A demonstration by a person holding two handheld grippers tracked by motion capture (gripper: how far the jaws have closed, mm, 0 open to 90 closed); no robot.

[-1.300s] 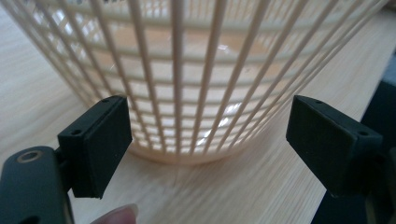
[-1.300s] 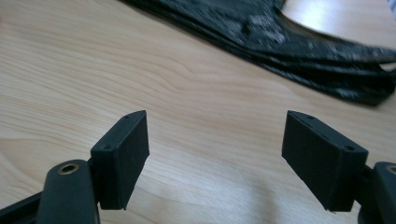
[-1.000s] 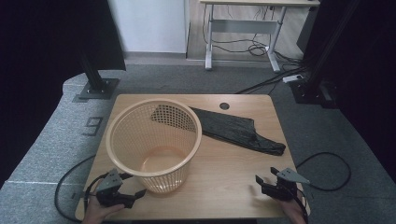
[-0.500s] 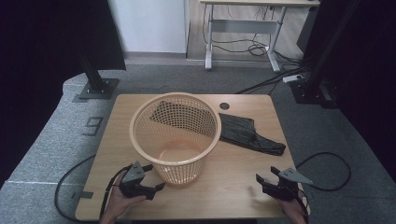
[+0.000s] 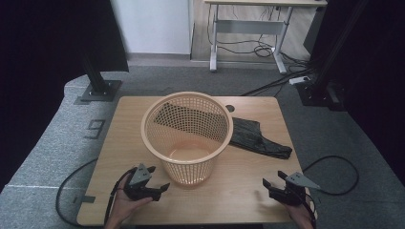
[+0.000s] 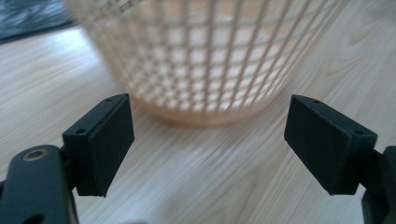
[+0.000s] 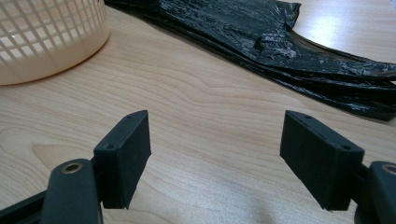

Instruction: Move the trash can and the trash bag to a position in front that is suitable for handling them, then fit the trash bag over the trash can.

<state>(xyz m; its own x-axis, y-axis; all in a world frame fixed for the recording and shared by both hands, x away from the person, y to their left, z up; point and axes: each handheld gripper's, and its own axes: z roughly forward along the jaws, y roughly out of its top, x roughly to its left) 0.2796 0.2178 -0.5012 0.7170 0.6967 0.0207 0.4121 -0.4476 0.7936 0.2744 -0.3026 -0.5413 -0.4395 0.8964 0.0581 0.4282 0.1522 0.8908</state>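
Note:
A beige mesh basket [image 5: 187, 136] stands upright on the wooden table [image 5: 129, 129], empty inside. A folded black plastic bag [image 5: 260, 140] lies flat behind and to the right of it, partly hidden by the basket. My left gripper [image 5: 157, 179] is open beside the basket's base at front left; the basket wall [image 6: 205, 56] looms just beyond its jaws, and nothing is between them. My right gripper [image 5: 272, 183] rests open near the front right edge, facing the black bag [image 7: 280, 42] and the basket's side [image 7: 46, 37].
Cables trail from both grippers off the table's front corners. A round cable hole [image 5: 230, 108] sits at the table's back edge. Black stands [image 5: 98, 88] and a desk frame [image 5: 248, 28] stand on the carpet beyond the table.
The basket has slid right across the table, from the left part toward the centre, now covering more of the bag. My left gripper followed it rightward. The right gripper stayed put.

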